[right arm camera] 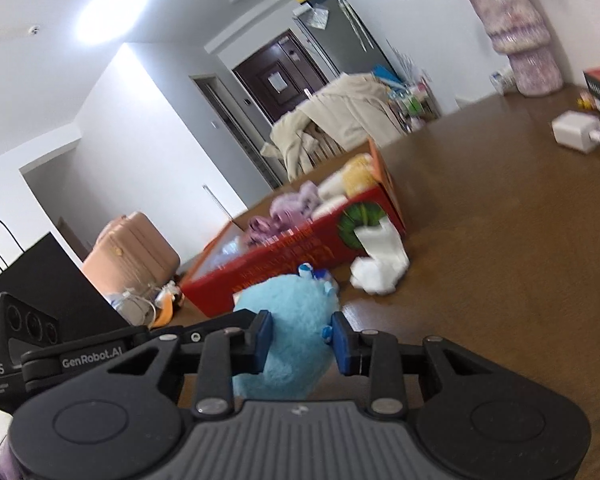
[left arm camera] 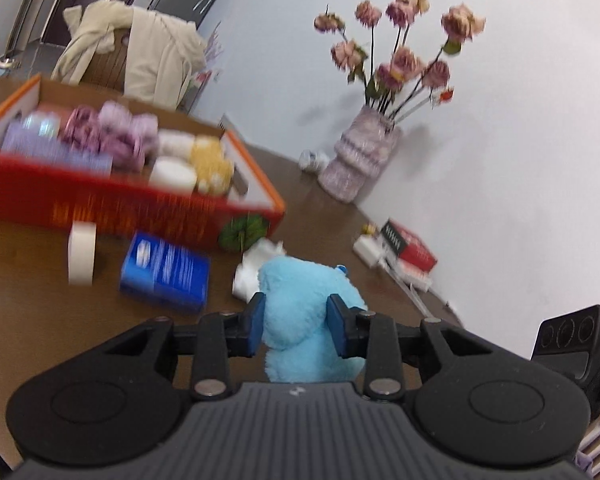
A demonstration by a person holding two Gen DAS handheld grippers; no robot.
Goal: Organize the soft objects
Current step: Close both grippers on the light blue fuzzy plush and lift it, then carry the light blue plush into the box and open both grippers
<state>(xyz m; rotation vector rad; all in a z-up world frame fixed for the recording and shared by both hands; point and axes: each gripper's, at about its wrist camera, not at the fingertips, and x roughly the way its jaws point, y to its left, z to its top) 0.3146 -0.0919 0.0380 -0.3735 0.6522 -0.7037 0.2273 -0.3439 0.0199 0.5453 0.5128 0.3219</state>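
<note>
Left gripper (left arm camera: 296, 326) clamped on blue plush toy (left arm camera: 300, 312); right gripper (right arm camera: 302, 340) squeezing same toy; red box (left arm camera: 132, 208) beyond.

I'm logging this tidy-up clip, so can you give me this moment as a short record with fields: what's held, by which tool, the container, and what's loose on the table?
held item: blue plush toy
left tool: shut on the toy
right tool: shut on the same toy
container: red cardboard box, open, already holding purple, white and yellow soft items
loose on table: white tape roll, blue packet, crumpled white tissue
background: vase of pink flowers
</note>
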